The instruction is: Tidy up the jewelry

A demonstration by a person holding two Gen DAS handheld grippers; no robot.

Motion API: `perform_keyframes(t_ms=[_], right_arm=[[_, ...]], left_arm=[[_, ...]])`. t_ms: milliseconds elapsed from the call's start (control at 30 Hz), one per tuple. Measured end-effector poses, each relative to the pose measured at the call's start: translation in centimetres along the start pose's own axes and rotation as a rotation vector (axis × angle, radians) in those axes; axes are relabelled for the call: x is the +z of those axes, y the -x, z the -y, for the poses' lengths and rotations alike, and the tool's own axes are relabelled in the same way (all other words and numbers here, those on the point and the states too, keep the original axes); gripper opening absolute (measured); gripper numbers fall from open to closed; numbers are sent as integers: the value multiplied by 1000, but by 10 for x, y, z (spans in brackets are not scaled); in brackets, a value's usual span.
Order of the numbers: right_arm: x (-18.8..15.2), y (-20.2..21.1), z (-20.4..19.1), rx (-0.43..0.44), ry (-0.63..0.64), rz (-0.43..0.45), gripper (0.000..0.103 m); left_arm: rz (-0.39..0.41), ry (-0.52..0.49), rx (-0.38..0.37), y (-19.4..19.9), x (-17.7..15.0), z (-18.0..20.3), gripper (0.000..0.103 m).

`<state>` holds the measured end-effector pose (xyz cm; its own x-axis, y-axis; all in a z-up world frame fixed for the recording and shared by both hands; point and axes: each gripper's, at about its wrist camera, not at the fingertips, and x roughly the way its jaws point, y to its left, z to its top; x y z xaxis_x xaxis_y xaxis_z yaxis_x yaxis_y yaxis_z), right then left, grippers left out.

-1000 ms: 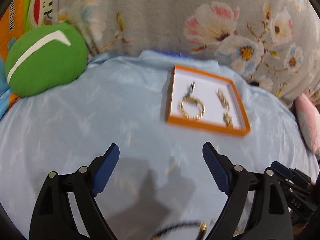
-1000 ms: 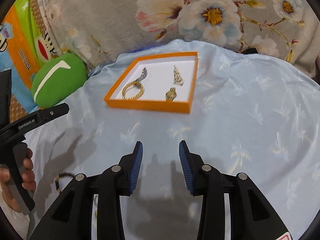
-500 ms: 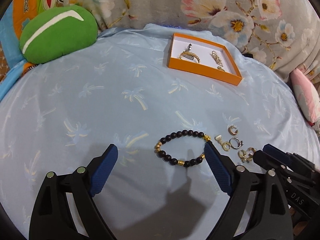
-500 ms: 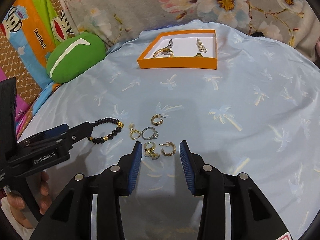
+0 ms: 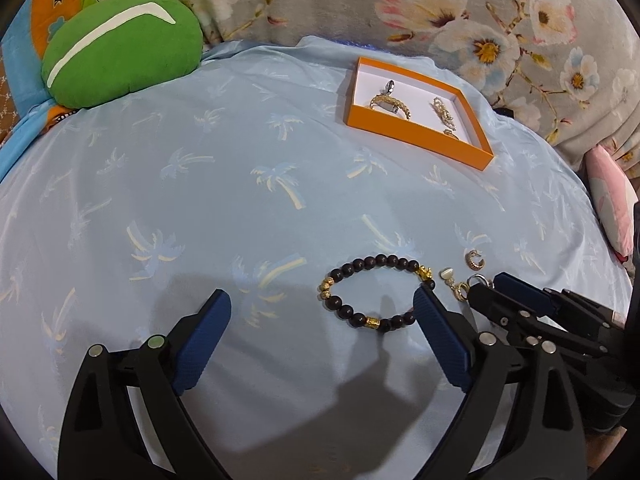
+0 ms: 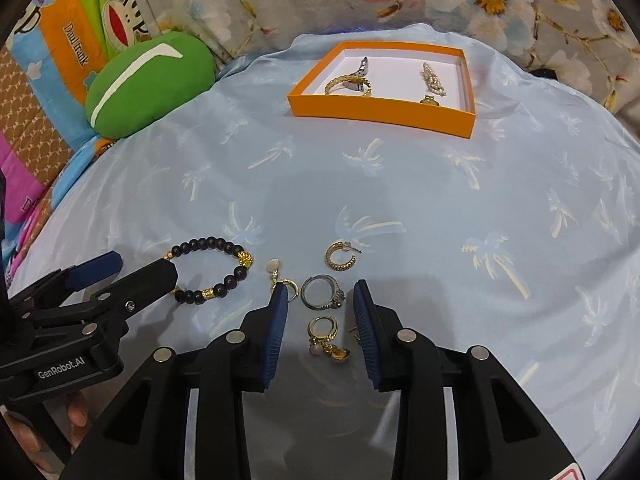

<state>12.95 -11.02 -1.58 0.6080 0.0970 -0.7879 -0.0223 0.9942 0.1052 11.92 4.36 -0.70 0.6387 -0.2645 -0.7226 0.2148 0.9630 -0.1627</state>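
Note:
A dark bead bracelet (image 5: pixel 372 294) with gold beads lies on the light blue cloth, also in the right wrist view (image 6: pixel 210 270). Beside it lie a silver ring (image 6: pixel 322 291), a gold hoop earring (image 6: pixel 339 256), a pearl earring (image 6: pixel 276 270) and a gold charm earring (image 6: pixel 326 338). An orange tray (image 5: pixel 416 136) at the back holds a gold bangle (image 5: pixel 390 103) and small gold pieces. My left gripper (image 5: pixel 322 316) is open just short of the bracelet, its right finger touching it. My right gripper (image 6: pixel 320 308) is open around the silver ring and charm earring.
A green cushion (image 5: pixel 120 50) sits at the back left. Floral grey fabric (image 5: pixel 460 12) rises behind the tray. A pink cushion (image 5: pixel 612 196) lies at the right edge. The tray also shows in the right wrist view (image 6: pixel 380 110).
Both grippers have pulled back from the tray and come down over the loose jewelry. The right gripper's fingers have opened wider around the silver ring.

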Motion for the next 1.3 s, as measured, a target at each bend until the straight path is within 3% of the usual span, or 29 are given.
perform_keyframes(t_ms=[167,367,533,700,833,1033,1100,1300], right_arm=[[0,1,-6,-11,109,-13,23],[-4,4,-6,4,119,-25,8],[-5,5,-3,10,72,-21,8],[1,-1,-7,30,86,-19,19],[6,-6,-10,29,104,-11,19],[6,-6,-7,10,72,0,15],[5,0,1,14,30,15,7],[-10,15,30,5,-94,37,7]], left_arm=[[-9,-1,-4,-1,-1,0,90],[-14,-11,-9,-1,-1,3,90],[-19,-20,-11,-1,-2,5,90],[-21,-17,-12,-2,-2,5,91],[-21,-19,-11,-2,-2,5,91],[-21,-18,-11,-2,-2,6,91],[-21,-20,-13,-2,-3,6,91],[-33,-50,-16,-6,-6,15,91]])
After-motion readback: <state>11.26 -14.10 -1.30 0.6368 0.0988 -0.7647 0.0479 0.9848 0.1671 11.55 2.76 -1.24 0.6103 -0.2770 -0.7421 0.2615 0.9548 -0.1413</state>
